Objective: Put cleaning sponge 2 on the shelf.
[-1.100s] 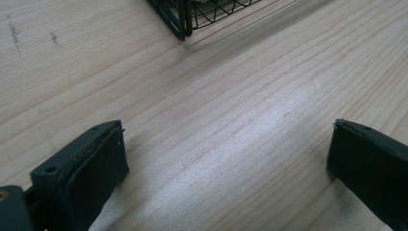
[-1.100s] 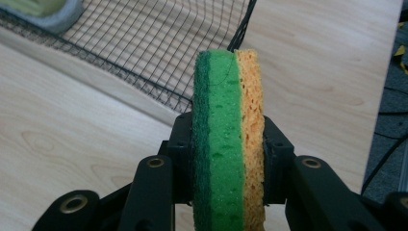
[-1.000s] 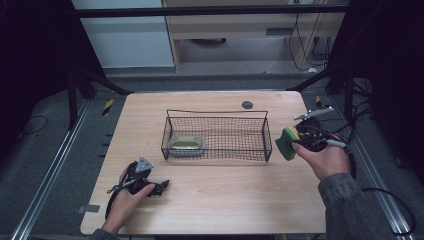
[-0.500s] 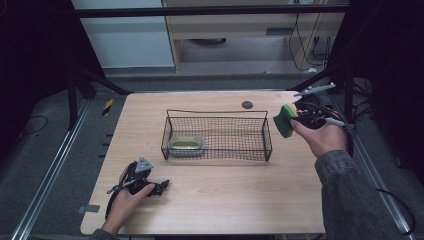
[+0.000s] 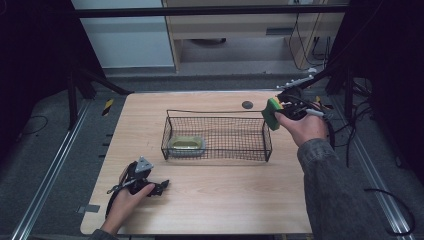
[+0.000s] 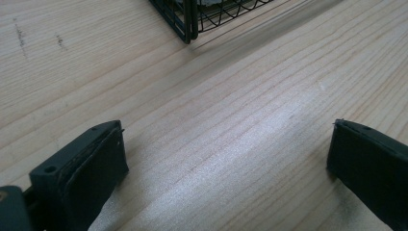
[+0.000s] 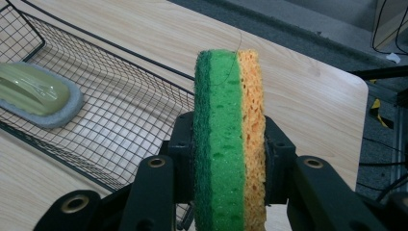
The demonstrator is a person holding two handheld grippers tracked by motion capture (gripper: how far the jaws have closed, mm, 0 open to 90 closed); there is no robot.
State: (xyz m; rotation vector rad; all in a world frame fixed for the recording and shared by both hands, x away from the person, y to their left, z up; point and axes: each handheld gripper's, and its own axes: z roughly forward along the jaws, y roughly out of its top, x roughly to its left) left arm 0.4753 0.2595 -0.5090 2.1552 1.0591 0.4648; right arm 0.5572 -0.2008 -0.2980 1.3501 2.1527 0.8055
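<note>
My right claw clamps the sponge on edge, soft green scourer face and porous orange foam pinched flat, held above the wire basket's right end, probably for dropping in. A pale green pad-backed scrubber lies inside, left. My left claw rests wide and empty, low over the wood-grain table, near left.
</note>
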